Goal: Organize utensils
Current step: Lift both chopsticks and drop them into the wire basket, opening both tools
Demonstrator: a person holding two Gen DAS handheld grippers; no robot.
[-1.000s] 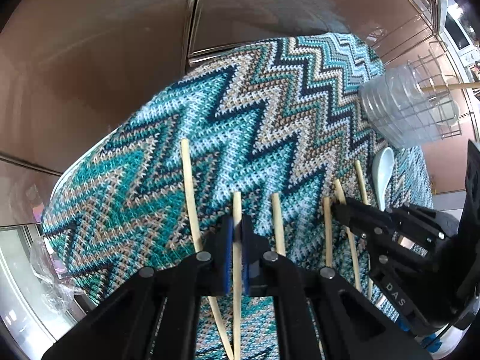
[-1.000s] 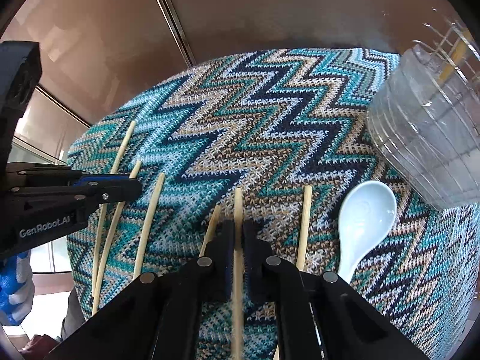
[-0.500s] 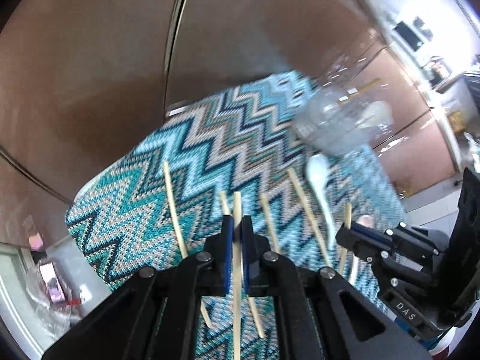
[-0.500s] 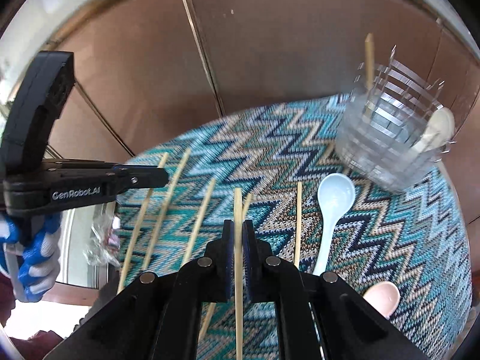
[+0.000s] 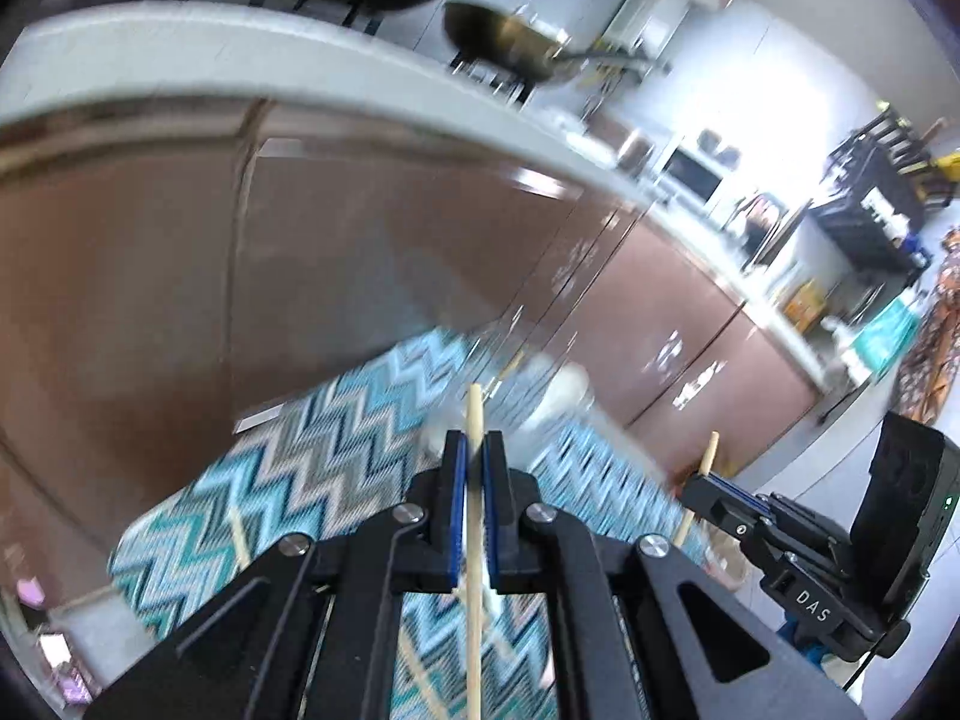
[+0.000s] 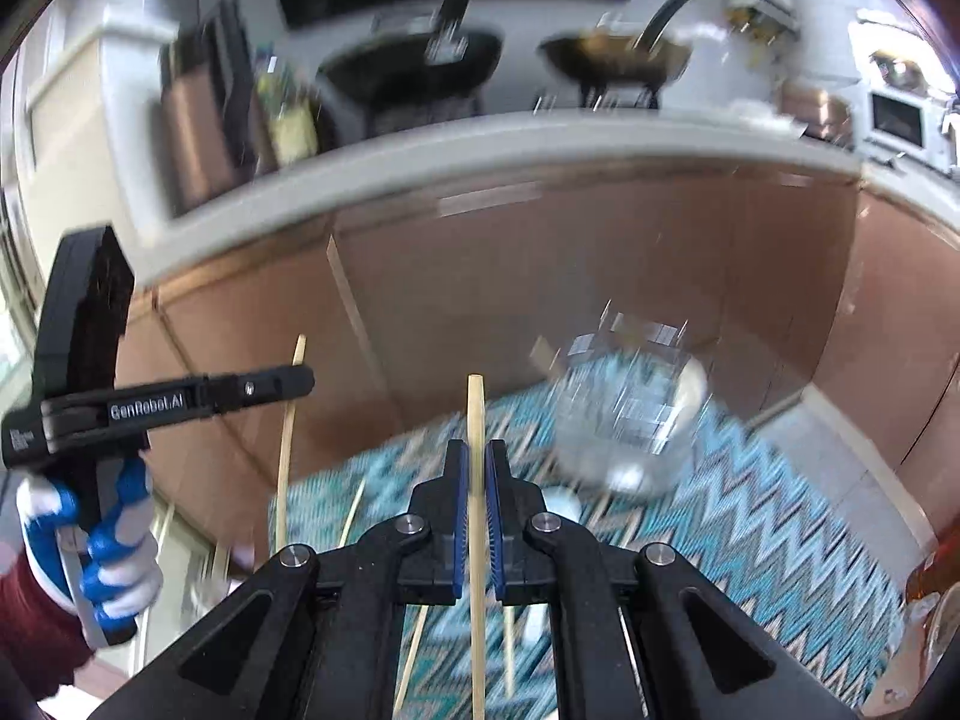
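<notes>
We see much of the scene smeared by blur. The clear holder (image 6: 624, 420) on the zigzag cloth (image 6: 750, 528) is a hazy shape in the right wrist view, with a pale spoon (image 6: 690, 381) leaning inside it, and we cannot count what else it holds. In the left wrist view the holder (image 5: 540, 402) is fainter yet. Our own black fingers hide the near cloth in both views.

The left gripper (image 5: 474, 468) is clenched on one chopstick (image 5: 474, 414), its tip standing past the blue pads. The right gripper (image 6: 476, 474) is clenched on a second chopstick (image 6: 476, 414) the same way. Both sticks are lifted clear of the cloth. From the right wrist view we see the left gripper (image 6: 300, 381) side on at the far left, its chopstick (image 6: 288, 438) slanting down, and a gloved hand (image 6: 102, 546) on the handle.

Loose chopsticks (image 6: 351, 513) lie on the cloth below; we make out about three or four, too blurred to count surely. A second spoon (image 6: 561, 501) lies just near of the holder.

Brown cabinets (image 6: 540, 276) rise behind the cloth's far edge, under a grey counter (image 6: 480, 150) with two pans (image 6: 414, 69). Between grippers and holder the air is open.
</notes>
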